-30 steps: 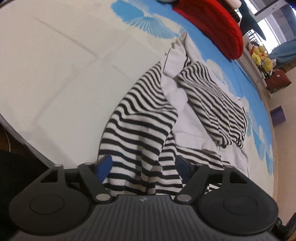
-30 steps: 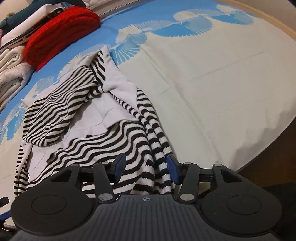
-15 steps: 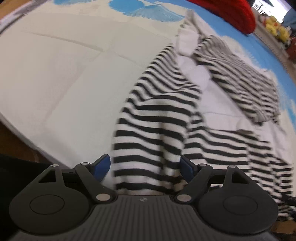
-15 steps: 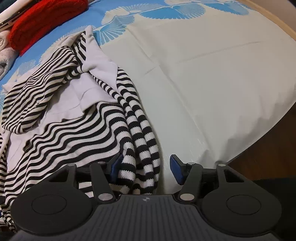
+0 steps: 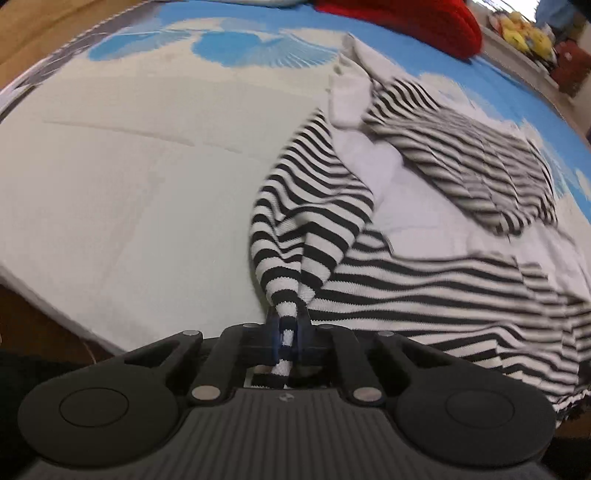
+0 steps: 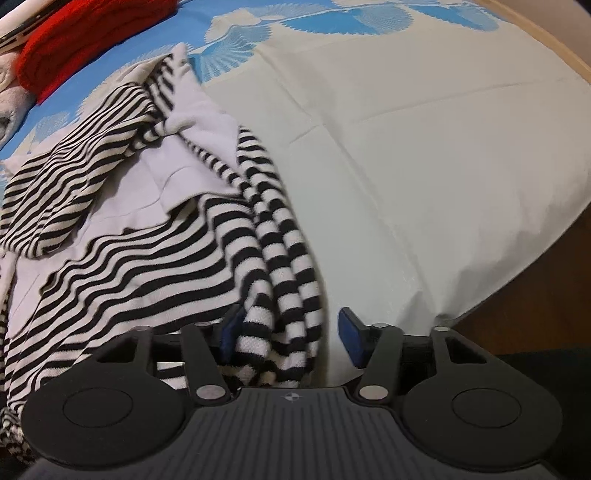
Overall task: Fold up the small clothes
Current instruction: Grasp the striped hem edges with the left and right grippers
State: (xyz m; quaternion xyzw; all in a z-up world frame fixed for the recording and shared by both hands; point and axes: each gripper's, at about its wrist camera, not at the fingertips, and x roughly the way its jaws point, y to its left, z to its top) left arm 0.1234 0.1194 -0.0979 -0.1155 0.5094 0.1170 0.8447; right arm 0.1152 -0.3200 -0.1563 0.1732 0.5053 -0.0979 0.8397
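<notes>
A black-and-white striped top (image 5: 424, 295) with a pale lining lies crumpled on the bed sheet (image 5: 129, 184). My left gripper (image 5: 289, 321) is closing, its blue pads pinched on a bunched striped edge of the top near the bed's front edge. In the right wrist view the same top (image 6: 147, 258) spreads to the left. My right gripper (image 6: 291, 328) is closing over a rolled striped sleeve (image 6: 288, 258). The left pad touches the fabric, while the right pad stands clear over bare sheet.
A red knitted garment (image 5: 406, 18) (image 6: 92, 33) lies at the far side of the bed, beside pale folded clothes (image 6: 7, 96). Yellow toys (image 5: 517, 26) sit beyond the bed. The sheet's front edge drops to a dark wooden floor (image 6: 535, 295).
My left gripper went from wide open around the striped edge to pinched shut on it, and the fabric now bunches up. My right gripper shifted onto the sleeve and its jaws narrowed.
</notes>
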